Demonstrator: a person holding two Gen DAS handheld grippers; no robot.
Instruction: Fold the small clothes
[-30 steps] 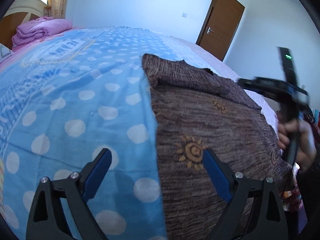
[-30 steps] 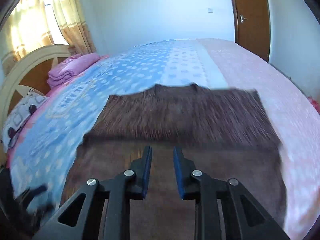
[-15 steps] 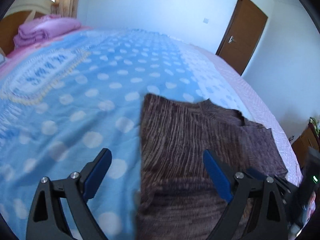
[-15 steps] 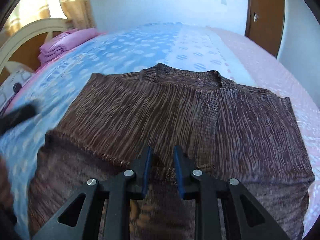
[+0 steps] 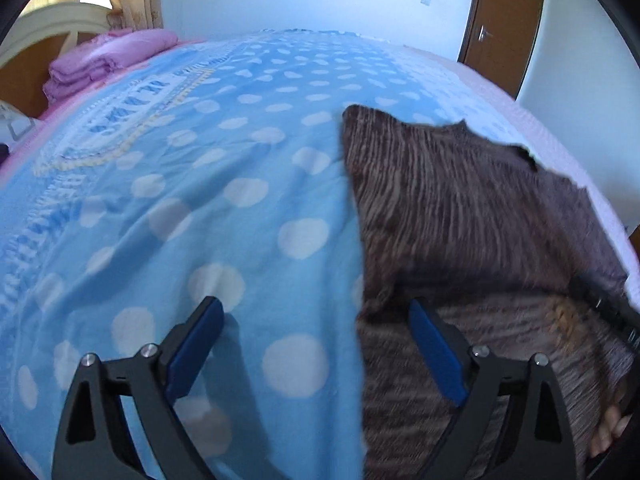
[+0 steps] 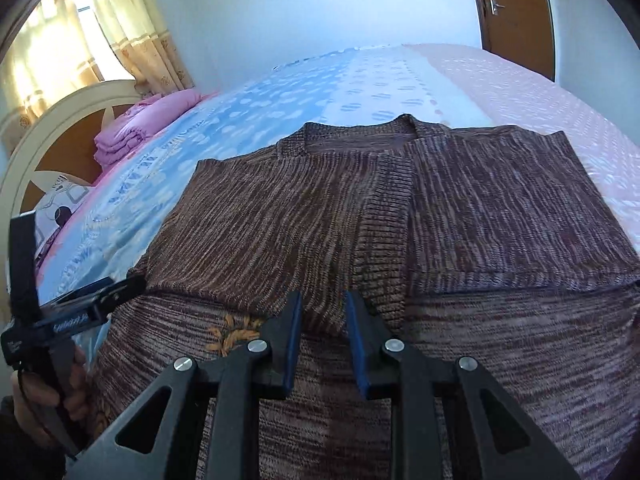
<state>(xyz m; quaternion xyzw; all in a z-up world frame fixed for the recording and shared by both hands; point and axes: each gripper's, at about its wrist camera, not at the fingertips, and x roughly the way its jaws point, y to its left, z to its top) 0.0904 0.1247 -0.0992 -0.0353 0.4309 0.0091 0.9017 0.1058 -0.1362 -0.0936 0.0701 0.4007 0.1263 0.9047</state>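
A brown knit sweater lies flat on the bed, both sleeves folded across its chest, neckline at the far end. It also shows in the left wrist view. My left gripper is open wide and straddles the sweater's left edge low over the bedspread, empty. It also shows in the right wrist view at the sweater's left side. My right gripper hovers over the sweater's middle near the folded cuffs, jaws a narrow gap apart, nothing between them. An orange sun pattern shows on the lower front.
The bed has a blue polka-dot bedspread on the left and a pink one on the right. Folded pink bedding lies by the headboard. A brown door stands at the far right.
Both grippers have come down and forward over the sweater. The left gripper has settled at the sweater's left edge. The right gripper's narrow gap is unchanged.
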